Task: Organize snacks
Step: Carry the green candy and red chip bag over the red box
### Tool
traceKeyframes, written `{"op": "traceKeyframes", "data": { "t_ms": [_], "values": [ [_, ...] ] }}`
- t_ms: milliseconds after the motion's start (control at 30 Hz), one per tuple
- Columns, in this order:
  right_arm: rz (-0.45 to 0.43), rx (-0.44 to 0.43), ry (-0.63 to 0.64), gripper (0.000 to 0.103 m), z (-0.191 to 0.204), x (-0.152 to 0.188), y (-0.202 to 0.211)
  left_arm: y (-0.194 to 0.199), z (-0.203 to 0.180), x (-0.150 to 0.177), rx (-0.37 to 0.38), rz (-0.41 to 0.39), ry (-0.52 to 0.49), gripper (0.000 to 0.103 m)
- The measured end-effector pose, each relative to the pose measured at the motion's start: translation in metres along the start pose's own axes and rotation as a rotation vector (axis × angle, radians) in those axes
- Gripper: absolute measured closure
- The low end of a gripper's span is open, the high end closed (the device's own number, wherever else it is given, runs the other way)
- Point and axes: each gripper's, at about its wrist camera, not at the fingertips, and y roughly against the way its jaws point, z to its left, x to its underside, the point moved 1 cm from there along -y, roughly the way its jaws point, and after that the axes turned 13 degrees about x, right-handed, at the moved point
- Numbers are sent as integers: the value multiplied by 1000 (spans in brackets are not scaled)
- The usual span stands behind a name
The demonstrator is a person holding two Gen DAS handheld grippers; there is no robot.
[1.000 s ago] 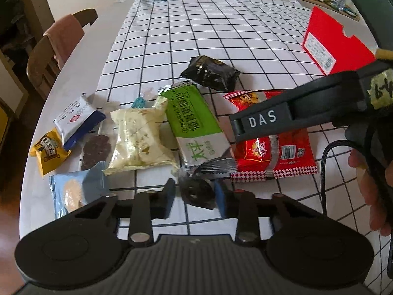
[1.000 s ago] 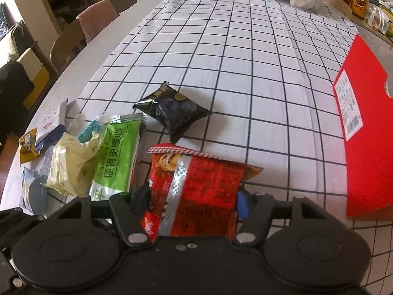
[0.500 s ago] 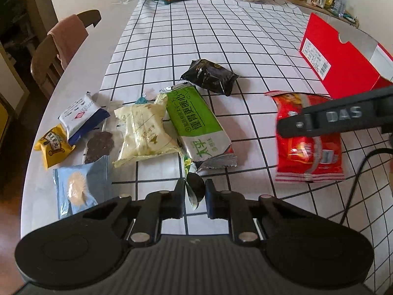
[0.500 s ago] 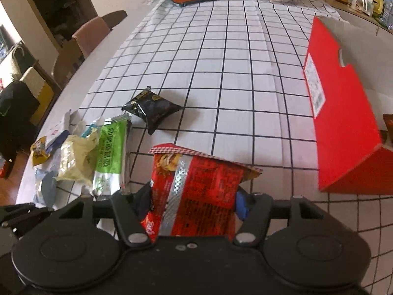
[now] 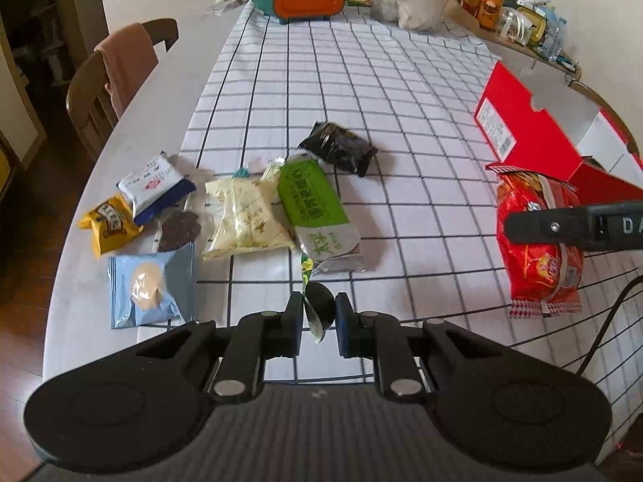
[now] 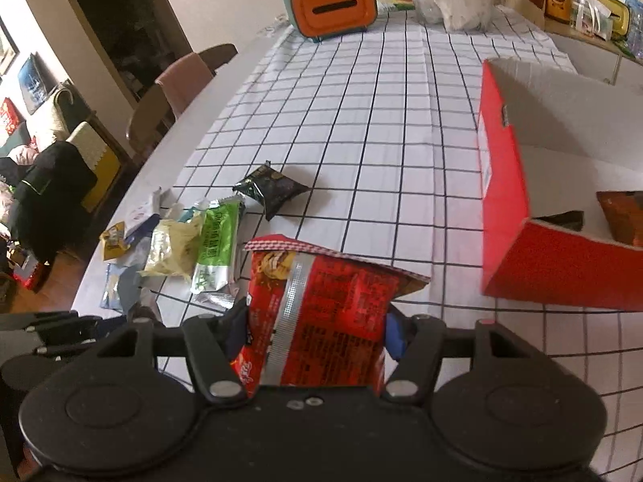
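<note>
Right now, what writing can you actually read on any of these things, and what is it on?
"DA": white letters on the right gripper, cut off by the picture's edge.
Green snack packet: large Chinese characters, too blurred to read.
Red snack bag: small print, blurred.
Red box: white label, too small.
Yellow packet and white-and-blue packet: unreadable.

red snack bag [image 6: 321, 313]: crinkled, lifted off checked cloth | small dark packet [image 5: 319, 311]: raised | other snacks [image 5: 241, 217]: flat, clustered left
</note>
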Motion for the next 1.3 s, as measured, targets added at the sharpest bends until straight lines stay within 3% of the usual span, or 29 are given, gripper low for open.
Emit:
{"op": "traceKeyframes", "data": {
  "t_ms": [333,667,1067,1300],
  "values": [
    [-63,20,-33,39,-50,-16,37,20,-54,-35,34,-57,-75,87],
    [-147,69,-74,39,-119,-40,63,11,-129,-78,56,-109,-183,87],
    [-170,113,-94,39,-197,-66,60,-32,-214,-124,70,-117,-273,87],
    [-138,126,-86,39,-233,-69,42,-73,-256,-136,34,-92,-325,87]
  ]
}}
